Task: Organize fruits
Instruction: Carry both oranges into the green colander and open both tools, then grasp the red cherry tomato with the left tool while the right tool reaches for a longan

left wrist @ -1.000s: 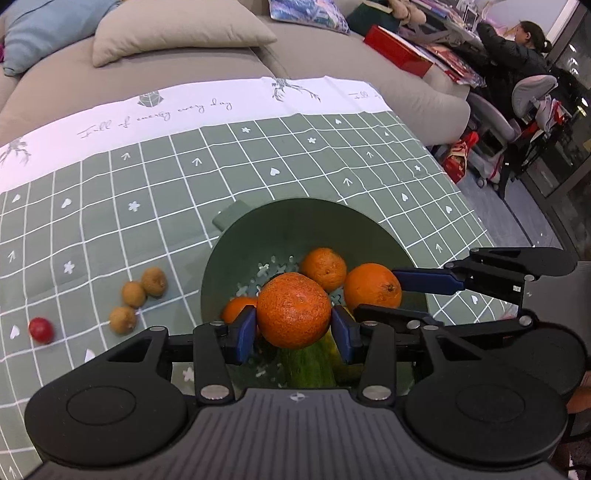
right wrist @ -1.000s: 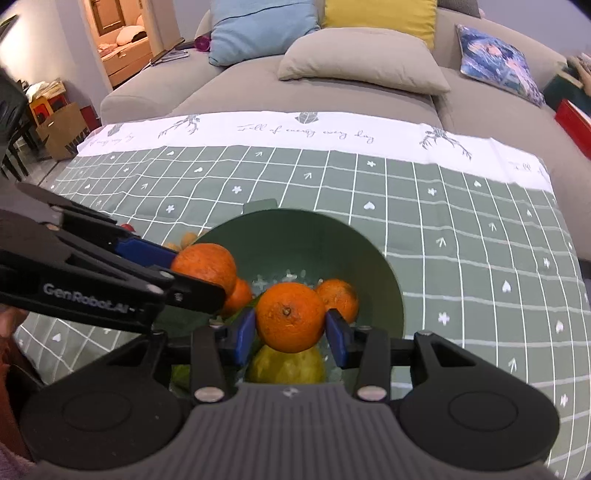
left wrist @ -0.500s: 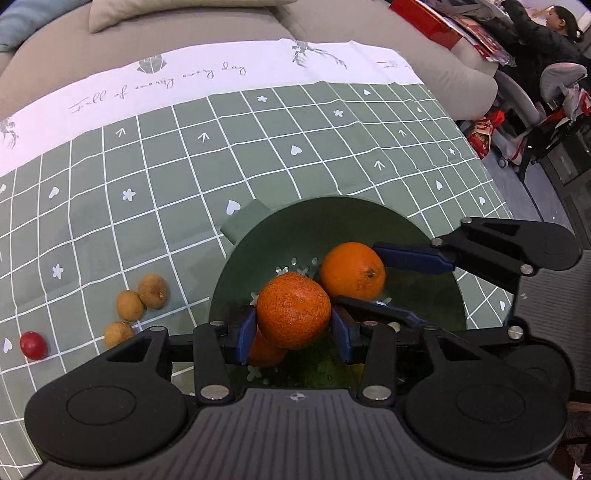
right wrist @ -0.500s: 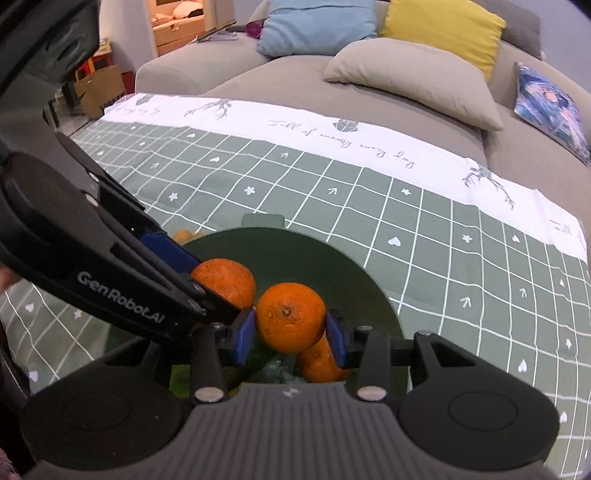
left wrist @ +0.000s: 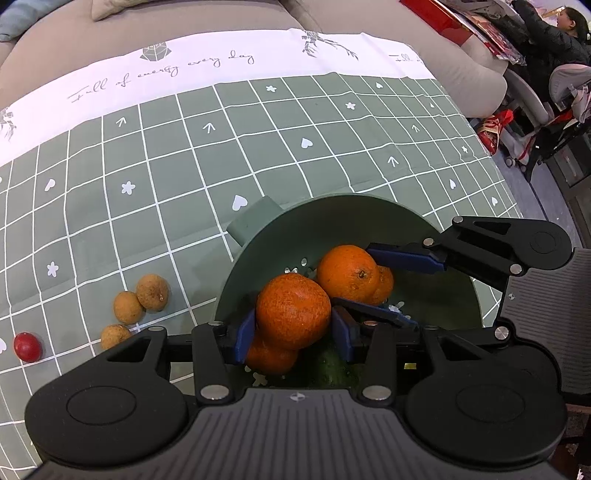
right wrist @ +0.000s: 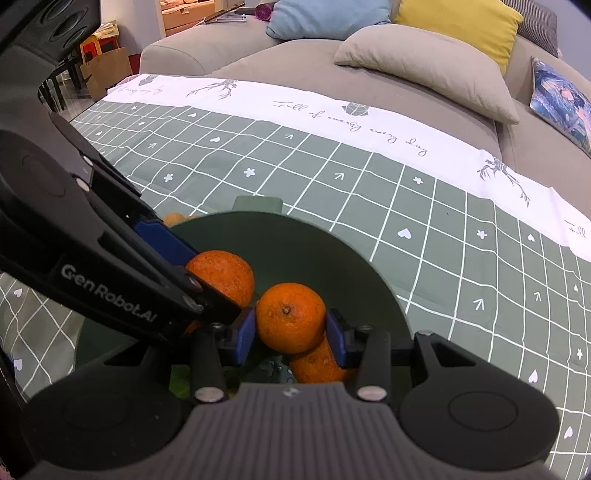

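My left gripper (left wrist: 293, 326) is shut on a rough-skinned orange (left wrist: 293, 310), held low inside the dark green bowl (left wrist: 369, 202). Just to its right, my right gripper (left wrist: 373, 284) is shut on a smoother orange (left wrist: 345, 273). In the right wrist view that smoother orange (right wrist: 290, 317) sits between the blue pads of the right gripper (right wrist: 290, 334), over the bowl (right wrist: 295, 221). The left gripper (right wrist: 199, 277) comes in from the left with its orange (right wrist: 221, 275). More oranges (left wrist: 271, 356) (right wrist: 317, 363) and a green fruit (left wrist: 332, 369) lie in the bowl underneath.
Three brown longans (left wrist: 151, 291) and a small red fruit (left wrist: 27, 346) lie on the green checked tablecloth (left wrist: 166, 166) left of the bowl. A sofa with cushions (right wrist: 424, 66) runs along the table's far side. A person (left wrist: 554, 33) sits at the far right.
Both grippers have sunk deeper into the bowl with their oranges and now stand closer together. Each still grips its orange.
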Available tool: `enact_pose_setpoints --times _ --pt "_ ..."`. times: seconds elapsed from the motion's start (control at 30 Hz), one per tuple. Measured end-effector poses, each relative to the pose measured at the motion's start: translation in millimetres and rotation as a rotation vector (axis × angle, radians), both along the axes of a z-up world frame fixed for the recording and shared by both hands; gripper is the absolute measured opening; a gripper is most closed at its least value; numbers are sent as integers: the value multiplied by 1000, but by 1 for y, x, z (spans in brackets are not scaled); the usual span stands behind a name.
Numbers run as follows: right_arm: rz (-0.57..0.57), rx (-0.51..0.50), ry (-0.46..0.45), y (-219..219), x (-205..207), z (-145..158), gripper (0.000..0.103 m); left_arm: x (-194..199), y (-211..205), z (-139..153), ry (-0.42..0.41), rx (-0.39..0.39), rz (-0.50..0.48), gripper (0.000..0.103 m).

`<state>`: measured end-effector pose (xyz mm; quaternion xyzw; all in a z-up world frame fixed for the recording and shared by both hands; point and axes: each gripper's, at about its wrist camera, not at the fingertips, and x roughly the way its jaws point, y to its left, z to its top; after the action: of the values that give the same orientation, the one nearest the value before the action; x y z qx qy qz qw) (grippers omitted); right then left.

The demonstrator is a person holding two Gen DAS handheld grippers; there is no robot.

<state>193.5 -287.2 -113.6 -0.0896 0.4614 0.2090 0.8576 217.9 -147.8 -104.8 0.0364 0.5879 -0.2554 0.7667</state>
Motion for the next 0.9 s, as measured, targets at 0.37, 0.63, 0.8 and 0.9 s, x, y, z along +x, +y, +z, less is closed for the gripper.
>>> enact_pose_setpoints --times 0.37,0.63,0.8,0.9 --pt "-11 -18 11 3 0 7 40 -9 7 12 -33 -13 10 57" --pt "-43 -36 22 6 -11 19 40 -32 16 42 -125 -35 -15 57" --pt "-125 -31 52 8 -22 27 47 -51 30 61 -215 -38 -15 57" --pt "-182 4 83 8 -29 31 49 -59 42 69 -255 -46 2 57"
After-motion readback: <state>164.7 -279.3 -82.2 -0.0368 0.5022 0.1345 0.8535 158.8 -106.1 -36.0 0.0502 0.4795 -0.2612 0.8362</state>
